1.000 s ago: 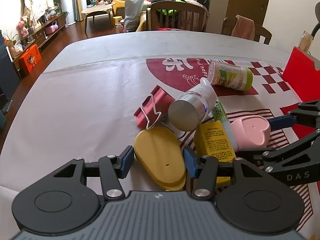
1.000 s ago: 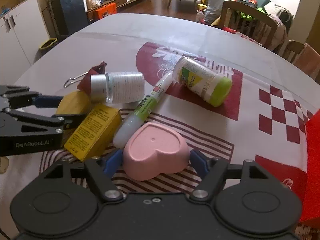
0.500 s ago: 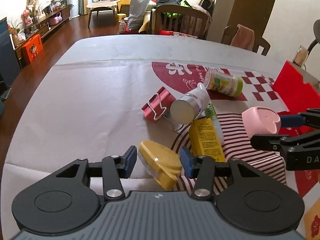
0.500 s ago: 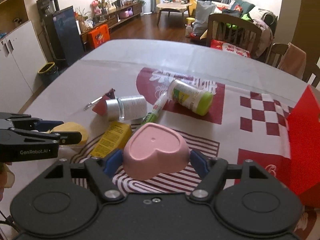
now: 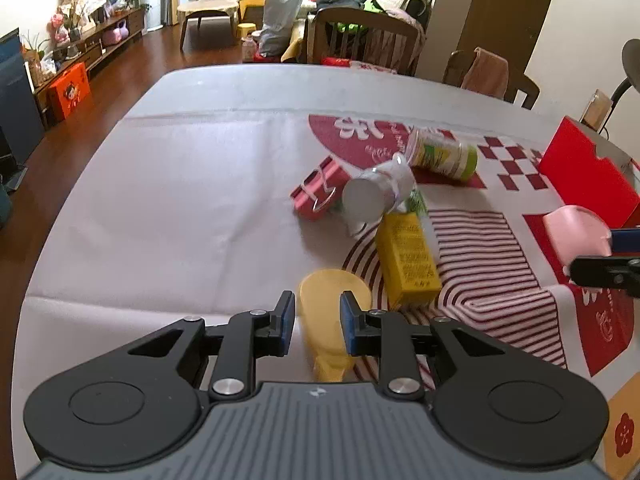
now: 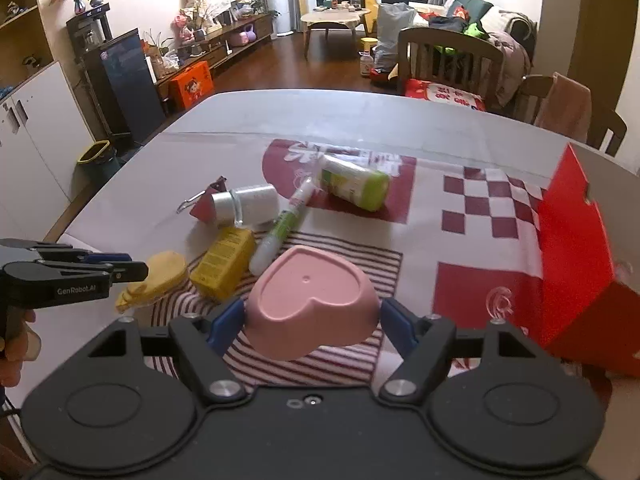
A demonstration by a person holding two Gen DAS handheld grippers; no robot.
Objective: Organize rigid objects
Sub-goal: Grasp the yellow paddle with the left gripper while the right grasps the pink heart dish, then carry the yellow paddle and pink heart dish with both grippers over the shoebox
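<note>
1. The left gripper (image 5: 317, 322) has just been closing; its jaws now clamp the yellow scoop (image 5: 332, 320), lifted off the table (image 5: 180, 200) since a second ago.
2. The right gripper (image 6: 312, 322) stays clamped on the pink heart dish (image 6: 310, 300), now raised.
3. Only the right view shows the person's hand (image 6: 16, 344); the yellow box (image 6: 222, 262) and can (image 6: 244, 204) lie mid-table.

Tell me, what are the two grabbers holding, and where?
The right gripper clamps the pink heart dish by its two sides. The left gripper pinches the yellow spoon-shaped piece across its narrower part; its jaws have just been closing.
</note>
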